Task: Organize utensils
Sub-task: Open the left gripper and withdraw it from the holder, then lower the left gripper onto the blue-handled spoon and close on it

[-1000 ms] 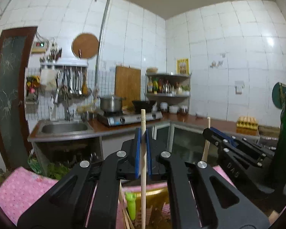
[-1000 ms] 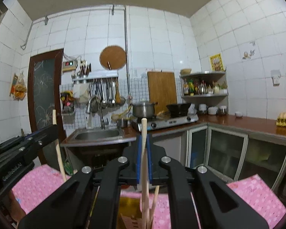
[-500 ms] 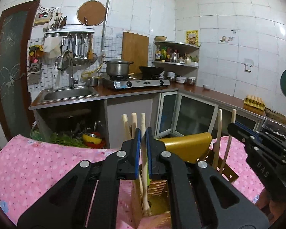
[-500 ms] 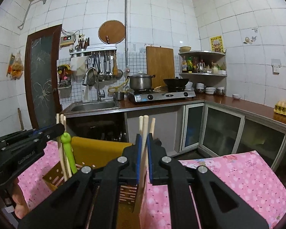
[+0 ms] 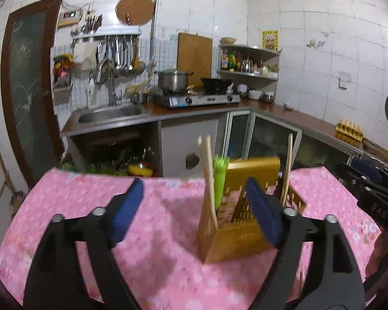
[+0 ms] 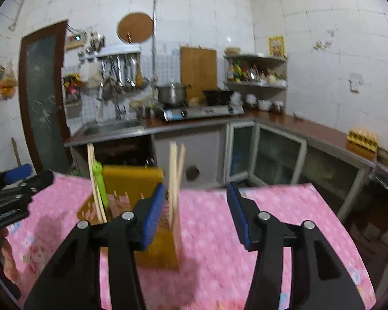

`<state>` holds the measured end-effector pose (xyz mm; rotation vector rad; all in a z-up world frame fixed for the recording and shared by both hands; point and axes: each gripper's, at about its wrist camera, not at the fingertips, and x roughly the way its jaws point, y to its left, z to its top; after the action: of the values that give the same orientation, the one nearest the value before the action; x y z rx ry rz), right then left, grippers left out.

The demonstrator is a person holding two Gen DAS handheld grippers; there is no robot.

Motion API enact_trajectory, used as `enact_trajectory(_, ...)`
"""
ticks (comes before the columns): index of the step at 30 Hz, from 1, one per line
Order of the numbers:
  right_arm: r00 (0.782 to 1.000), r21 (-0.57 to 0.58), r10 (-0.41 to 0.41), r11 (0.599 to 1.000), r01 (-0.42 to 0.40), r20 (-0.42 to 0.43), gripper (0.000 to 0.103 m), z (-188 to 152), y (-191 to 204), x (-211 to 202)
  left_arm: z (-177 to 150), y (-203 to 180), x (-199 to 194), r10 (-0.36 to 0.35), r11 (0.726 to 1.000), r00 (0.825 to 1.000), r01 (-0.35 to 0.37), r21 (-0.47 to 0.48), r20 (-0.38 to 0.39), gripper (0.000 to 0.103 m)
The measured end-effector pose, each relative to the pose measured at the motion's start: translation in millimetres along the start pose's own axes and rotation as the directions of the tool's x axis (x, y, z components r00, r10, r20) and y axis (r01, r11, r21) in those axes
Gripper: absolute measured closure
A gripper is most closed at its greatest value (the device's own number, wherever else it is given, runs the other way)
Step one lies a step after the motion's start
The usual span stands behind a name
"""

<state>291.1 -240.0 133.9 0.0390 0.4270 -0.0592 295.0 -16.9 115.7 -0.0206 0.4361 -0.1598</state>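
Room: white-tiled kitchen; steel sink [image 5: 108,112], gas stove [image 5: 196,99] and brown worktop across the upper middle of both views.
Surface: pink flower-print tablecloth [image 5: 155,232] fills the lower half of each frame.
Task item: golden-yellow slotted plastic utensil holder [image 5: 235,222], upright on the cloth, lower centre-right in the left wrist view, lower centre-left in the right wrist view [image 6: 132,180].
Holder contents, left compartment: 2 pale wooden chopsticks [image 5: 207,170] and 1 green plastic-handled utensil [image 5: 219,178], all upright or slightly tilted.
Holder contents, right compartment: pale wooden chopsticks [image 6: 176,175]; count reads as 2 or 3, blur prevents a firm figure.
Left gripper [image 5: 194,209]: black arms, blue pads; jaws have just been opening and stand wide apart; nothing is between them; the right-hand pad overlaps the holder in the picture only.
Right gripper [image 6: 196,214]: jaws have just been opening and stand about half apart; nothing is gripped; the chopsticks stand just beside its left-hand pad, free of it.
Cross-view: each gripper shows at the outer edge of the other's frame.
Progress (judgement): 1 chopstick per gripper appears delivered; both releases look complete.
Remaining (judgement): no loose utensils are visible on the cloth; whether more lie out of frame cannot be told.
Next move (judgement): withdraw both grippers clear of the upright sticks without knocking the holder.
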Motion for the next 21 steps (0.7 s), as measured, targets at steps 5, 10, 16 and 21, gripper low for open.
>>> enact_trajectory(5, 0.987, 0.011, -0.035, 0.999, 0.037, -0.154, 0.053, -38, -7, -4, -34, 13, -3, -0.02, 1.0, 0.992, 0.019, -0.009, -0.129, 0.013)
enact_trajectory(10, 0.953, 0.033, -0.052, 0.997, 0.065, -0.299, 0.053, -84, -16, 6, -69, 20, 9, 0.0, 1.0, 0.973, 0.003, 0.015, -0.23, 0.007)
enact_trajectory(16, 0.899, 0.052, -0.072, 0.993, 0.104, -0.432, 0.055, -121, -15, 27, -95, 27, 25, 0.005, 0.999, 0.946, 0.008, 0.036, -0.326, 0.005)
enact_trajectory(21, 0.861, 0.065, -0.075, 0.99, 0.124, -0.503, 0.062, -141, -5, 41, -107, 29, 34, 0.019, 0.998, 0.926, 0.004, 0.06, -0.377, 0.005)
